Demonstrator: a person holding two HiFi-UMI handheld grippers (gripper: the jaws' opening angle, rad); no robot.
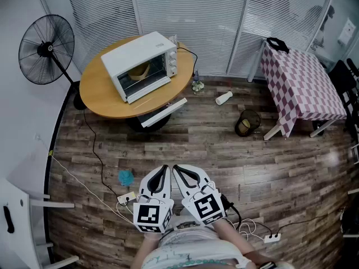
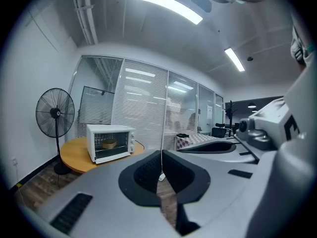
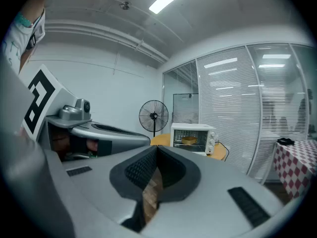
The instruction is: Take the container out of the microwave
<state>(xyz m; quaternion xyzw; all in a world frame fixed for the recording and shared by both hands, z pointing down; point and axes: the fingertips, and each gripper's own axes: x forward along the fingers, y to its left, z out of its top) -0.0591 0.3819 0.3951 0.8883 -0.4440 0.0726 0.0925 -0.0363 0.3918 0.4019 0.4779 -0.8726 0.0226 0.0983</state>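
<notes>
Small tan round container (image 1: 138,70) sits inside the white box microwave (image 1: 130,54) on the round wooden table (image 1: 100,96), well apart from us, ahead and off to the left. Our left hand-held gripper (image 1: 164,168) and right hand-held gripper (image 1: 177,168) sit side by side near the body, jaws closed, empty. We reckon the left is marginally nearer; walk in first.

The microwave (image 1: 136,56) is a white box with a glass front and knobs down the front's right side. It stands upright on a round wooden counter (image 1: 98,97), near the far edge. The container (image 1: 138,70) is a small, round, tan bowl sitting inside the microwave, visible through the glass front.
</notes>
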